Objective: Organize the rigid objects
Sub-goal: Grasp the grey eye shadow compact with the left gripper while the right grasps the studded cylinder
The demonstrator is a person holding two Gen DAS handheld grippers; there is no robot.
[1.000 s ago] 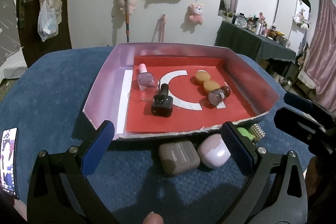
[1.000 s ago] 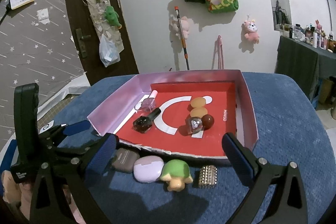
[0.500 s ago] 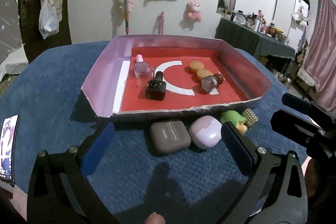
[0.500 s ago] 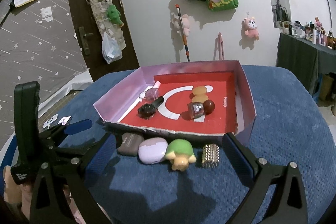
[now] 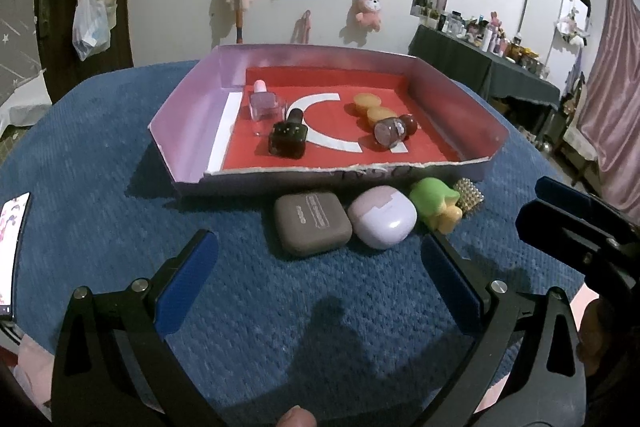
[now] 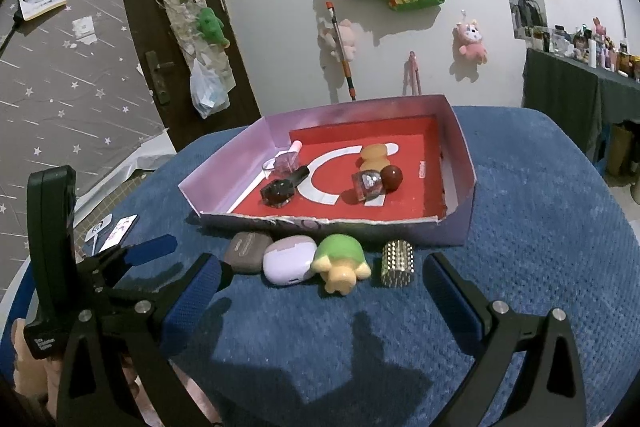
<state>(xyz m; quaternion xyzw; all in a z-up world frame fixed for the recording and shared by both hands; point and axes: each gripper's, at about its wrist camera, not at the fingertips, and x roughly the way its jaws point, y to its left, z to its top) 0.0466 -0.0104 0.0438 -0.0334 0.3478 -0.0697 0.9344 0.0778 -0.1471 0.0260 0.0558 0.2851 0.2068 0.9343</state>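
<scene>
Fingers spread wide and empty on both the left gripper (image 5: 316, 279) and right gripper (image 6: 320, 291), which have drawn back from the box (image 5: 184, 131) over the past second, so no pickup has begun. Inside lie two nail polish bottles (image 5: 287, 137), a perfume bottle and small round pieces. Outside, against its near wall, wait a grey case (image 5: 312, 223), lilac case (image 5: 382, 221), green turtle toy (image 6: 340, 261) and studded cylinder (image 6: 397, 263).

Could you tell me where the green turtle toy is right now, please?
The turtle toy sits on the blue cloth just outside the box's near wall, between the lilac case and the studded cylinder, in both views.
</scene>
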